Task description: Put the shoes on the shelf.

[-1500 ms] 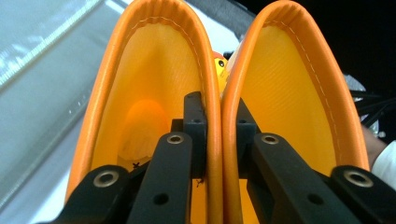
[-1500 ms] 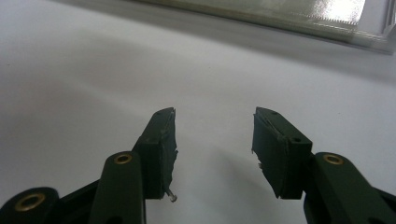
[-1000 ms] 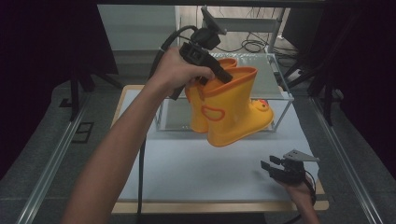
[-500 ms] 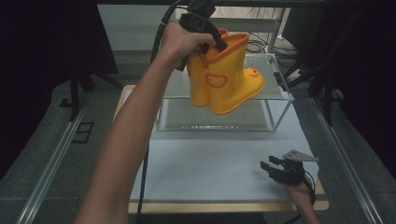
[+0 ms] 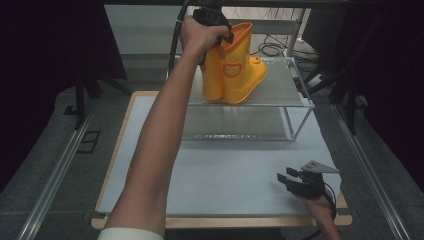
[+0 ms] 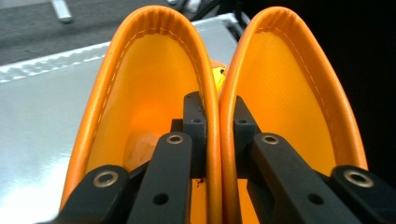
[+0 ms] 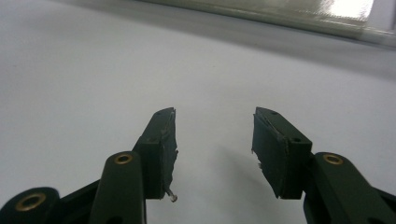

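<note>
A pair of yellow-orange rubber boots (image 5: 235,75) is upright at the top shelf (image 5: 280,92) of a wire rack. Whether the soles rest on it I cannot tell. My left gripper (image 5: 224,37) reaches in from above and is shut on the two touching boot rims. In the left gripper view its pads (image 6: 195,126) pinch the inner walls of the left boot (image 6: 140,93) and right boot (image 6: 289,93) together. My right gripper (image 5: 286,177) lies low on the white mat near the front right corner. Its jaws stand open with nothing between them (image 7: 215,144).
The rack has a lower shelf (image 5: 235,127) under the top one and stands at the back of the white mat (image 5: 225,170). Metal rails (image 5: 55,170) run along both sides of the table. Cables (image 5: 272,47) lie behind the rack.
My left gripper has carried the boots up and back, from in front of the rack to over its top shelf. The right gripper has stayed put.
</note>
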